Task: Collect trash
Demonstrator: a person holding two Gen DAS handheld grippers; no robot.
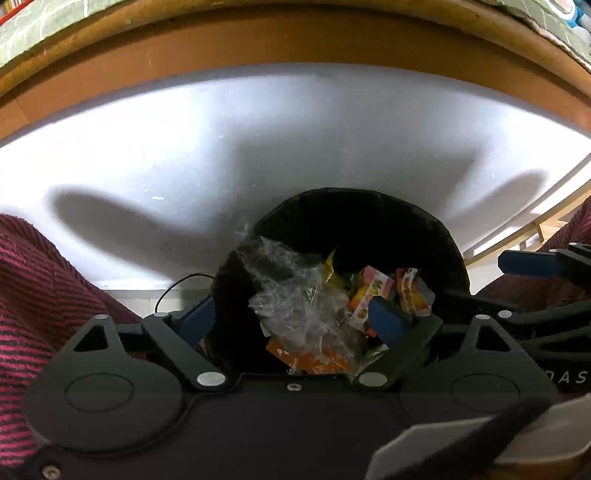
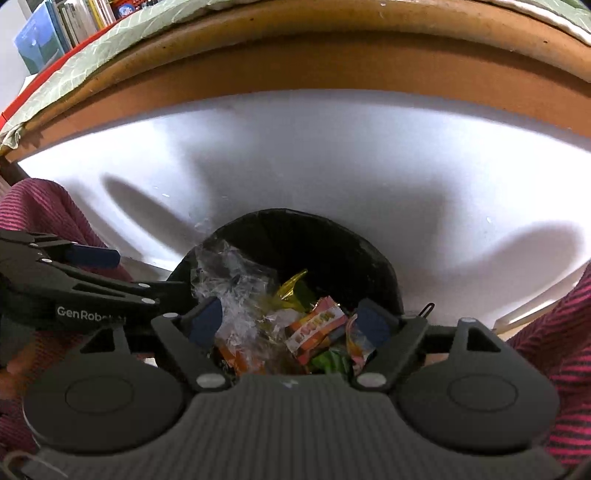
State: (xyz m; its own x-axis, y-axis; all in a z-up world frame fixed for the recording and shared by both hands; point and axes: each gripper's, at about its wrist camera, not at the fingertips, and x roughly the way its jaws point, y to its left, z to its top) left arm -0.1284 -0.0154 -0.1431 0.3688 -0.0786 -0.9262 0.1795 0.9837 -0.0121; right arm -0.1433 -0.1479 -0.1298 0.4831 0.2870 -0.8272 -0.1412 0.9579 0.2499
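A black bin (image 1: 406,210) with a dark liner stands on the white floor under a table, also in the right wrist view as the bin (image 2: 332,229). Inside lie crumpled clear plastic (image 1: 291,295) (image 2: 229,280), orange-pink snack wrappers (image 1: 369,291) (image 2: 314,328) and a gold wrapper (image 2: 291,284). My left gripper (image 1: 291,317) hangs open right above the bin mouth, nothing between its blue pads. My right gripper (image 2: 291,321) is open too, over the same trash. The left gripper (image 2: 92,256) shows at the left of the right wrist view, and the right gripper (image 1: 528,262) at the right of the left wrist view.
The brown wooden table edge (image 1: 295,40) (image 2: 332,55) with a green cloth arches overhead. Knees in red-and-black striped fabric (image 1: 33,295) (image 2: 561,350) flank the bin on both sides. A thin black cable (image 1: 177,288) lies left of the bin. Books (image 2: 66,26) stand at the far left.
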